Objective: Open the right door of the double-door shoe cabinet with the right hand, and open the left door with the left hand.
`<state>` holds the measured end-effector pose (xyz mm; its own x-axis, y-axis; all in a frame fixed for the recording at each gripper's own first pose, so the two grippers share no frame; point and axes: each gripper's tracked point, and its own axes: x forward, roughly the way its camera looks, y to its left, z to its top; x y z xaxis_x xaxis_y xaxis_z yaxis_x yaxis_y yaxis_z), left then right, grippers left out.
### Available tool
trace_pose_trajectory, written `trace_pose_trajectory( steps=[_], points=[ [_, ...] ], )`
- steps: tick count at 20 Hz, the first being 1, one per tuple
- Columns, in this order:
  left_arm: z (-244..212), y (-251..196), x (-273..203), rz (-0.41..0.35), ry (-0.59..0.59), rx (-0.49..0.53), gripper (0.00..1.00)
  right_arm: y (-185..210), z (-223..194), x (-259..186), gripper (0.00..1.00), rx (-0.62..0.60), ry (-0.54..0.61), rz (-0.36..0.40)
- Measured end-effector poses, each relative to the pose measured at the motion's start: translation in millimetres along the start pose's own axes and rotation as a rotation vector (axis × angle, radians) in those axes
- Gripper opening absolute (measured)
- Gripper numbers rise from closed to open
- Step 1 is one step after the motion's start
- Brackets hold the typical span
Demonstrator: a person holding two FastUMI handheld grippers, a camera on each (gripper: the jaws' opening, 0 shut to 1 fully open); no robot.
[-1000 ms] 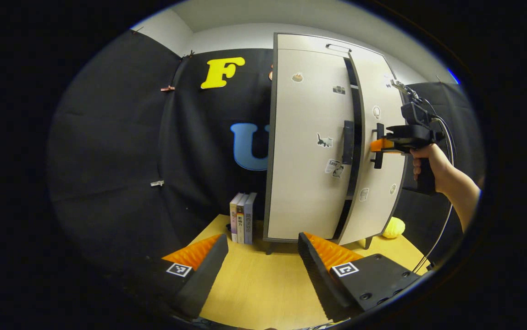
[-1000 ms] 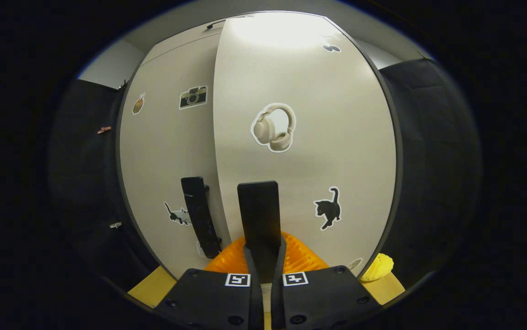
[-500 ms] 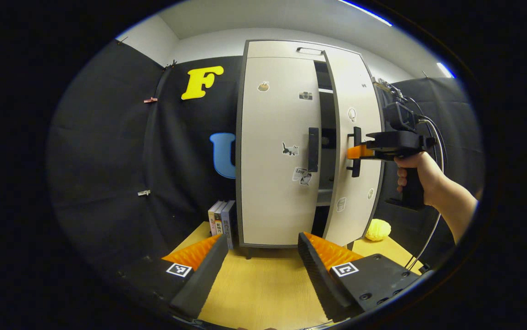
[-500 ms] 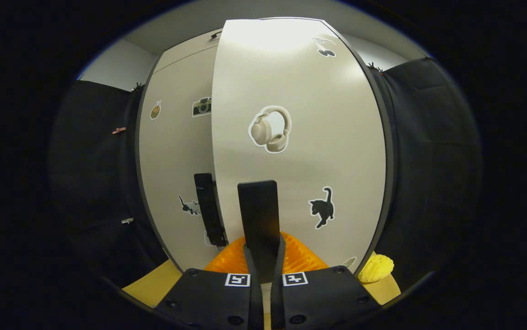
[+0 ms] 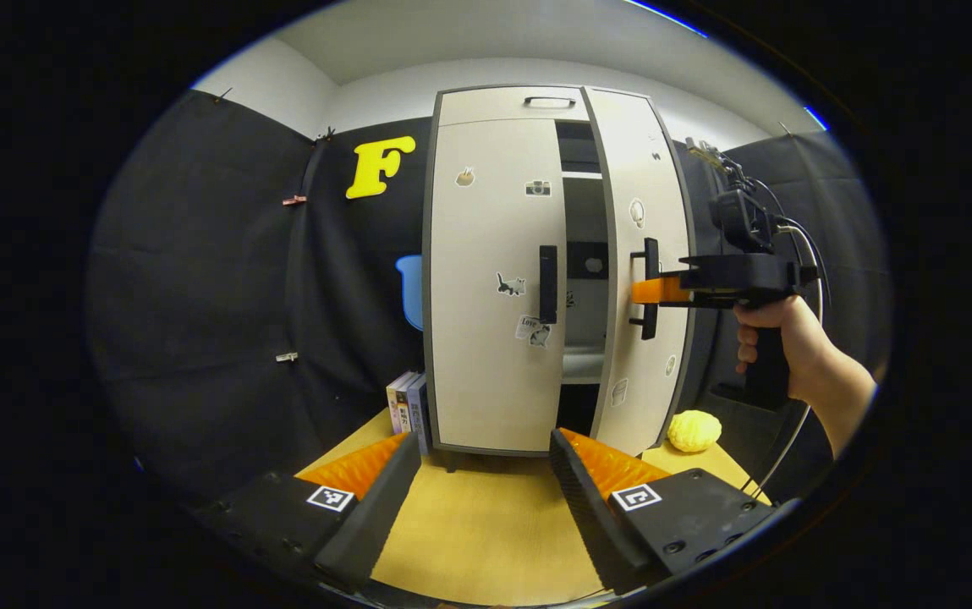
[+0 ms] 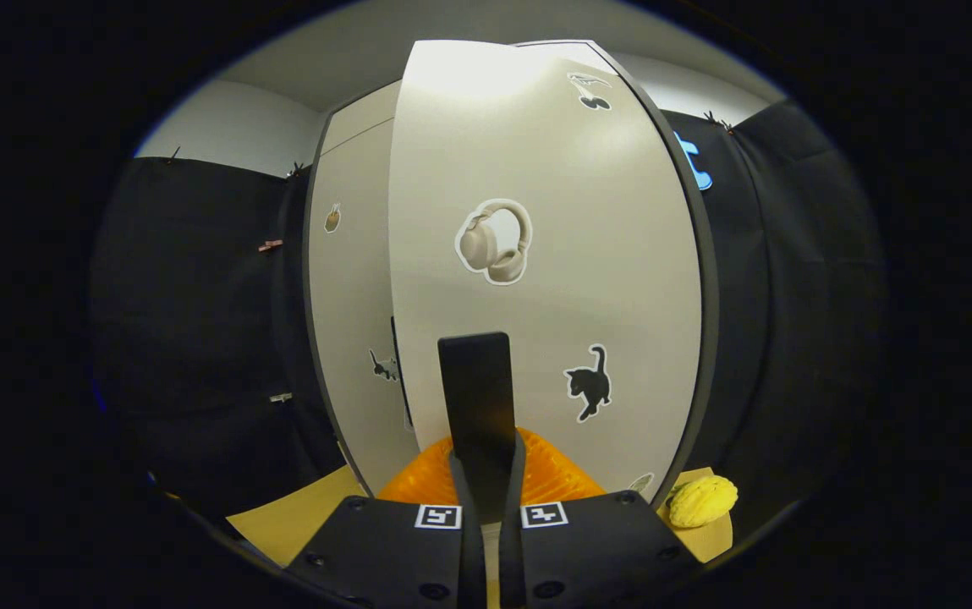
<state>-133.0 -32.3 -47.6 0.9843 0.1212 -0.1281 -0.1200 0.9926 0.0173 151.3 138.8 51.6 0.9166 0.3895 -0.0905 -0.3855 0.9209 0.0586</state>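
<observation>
Right claw (image 6: pixel 486 474) clamps door handle (image 6: pixel 477 397).

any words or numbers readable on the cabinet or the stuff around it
Sticker low on the left door: writing too blurred to read.
Book spines beside the cabinet: print too small to read.
Other door stickers: pictures, no words.

A recording booth: black cloth walls (image 5: pixel 198 279) clipped up around a tabletop (image 5: pixel 477 524), a sticker-covered shoe cabinet (image 5: pixel 494 279) ahead of the left claw (image 5: pixel 486 474).
</observation>
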Motion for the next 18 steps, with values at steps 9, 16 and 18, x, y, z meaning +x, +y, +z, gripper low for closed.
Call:
trace_pose_trajectory(
  steps=[9,16,18],
  points=[
    [-11,-37,-31,0.055,0.011,-0.036,0.95,-20,7,-27,0.1,-0.037,-0.016,0.022],
    [-14,-49,-41,0.079,0.023,-0.027,0.95,-35,10,-34,0.1,-0.023,-0.039,-0.009],
    [-16,-52,-40,0.075,0.031,-0.019,0.95,-36,10,-36,0.1,-0.016,-0.045,-0.013]
  ],
)
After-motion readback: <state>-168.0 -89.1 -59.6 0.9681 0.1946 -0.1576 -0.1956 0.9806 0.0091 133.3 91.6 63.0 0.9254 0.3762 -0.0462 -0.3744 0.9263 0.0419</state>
